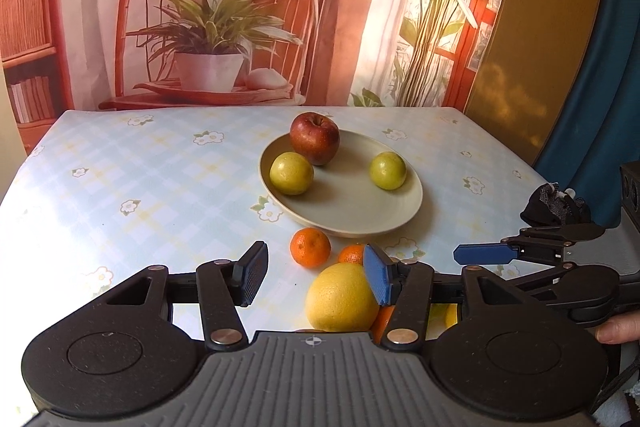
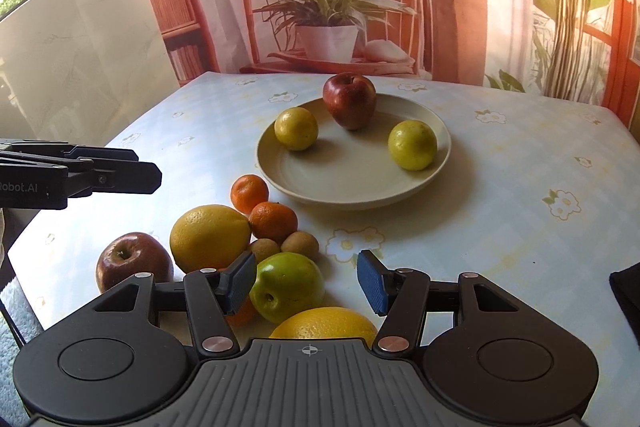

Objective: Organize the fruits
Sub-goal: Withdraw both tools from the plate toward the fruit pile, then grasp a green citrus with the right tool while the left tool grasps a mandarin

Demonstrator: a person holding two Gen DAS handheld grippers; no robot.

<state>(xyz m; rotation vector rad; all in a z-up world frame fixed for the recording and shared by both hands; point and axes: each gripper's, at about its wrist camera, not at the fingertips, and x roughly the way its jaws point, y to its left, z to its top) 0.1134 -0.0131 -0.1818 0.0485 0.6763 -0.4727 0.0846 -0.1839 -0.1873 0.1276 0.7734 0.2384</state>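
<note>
Left tongs (image 1: 316, 277): jaws apart, holding nothing.
Right tongs (image 2: 306, 281): jaws apart, empty, green apple (image 2: 286, 287) between.
Plate (image 2: 304, 187): red apple (image 2: 350, 101).

Before me hangs a printed fabric backdrop (image 1: 224, 27) showing a rattan chair and potted plant; pale checked flowered tablecloth (image 1: 140, 179) spreads beneath.

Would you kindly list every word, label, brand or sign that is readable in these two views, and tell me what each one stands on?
"obot.AI": white lettering on the black side of the left gripper, right wrist view; its start is cut off by the picture's edge.
A small crosshair mark, no text, sits on the grey body of each gripper.
The book spines printed on the backdrop are too blurred to read.
</note>
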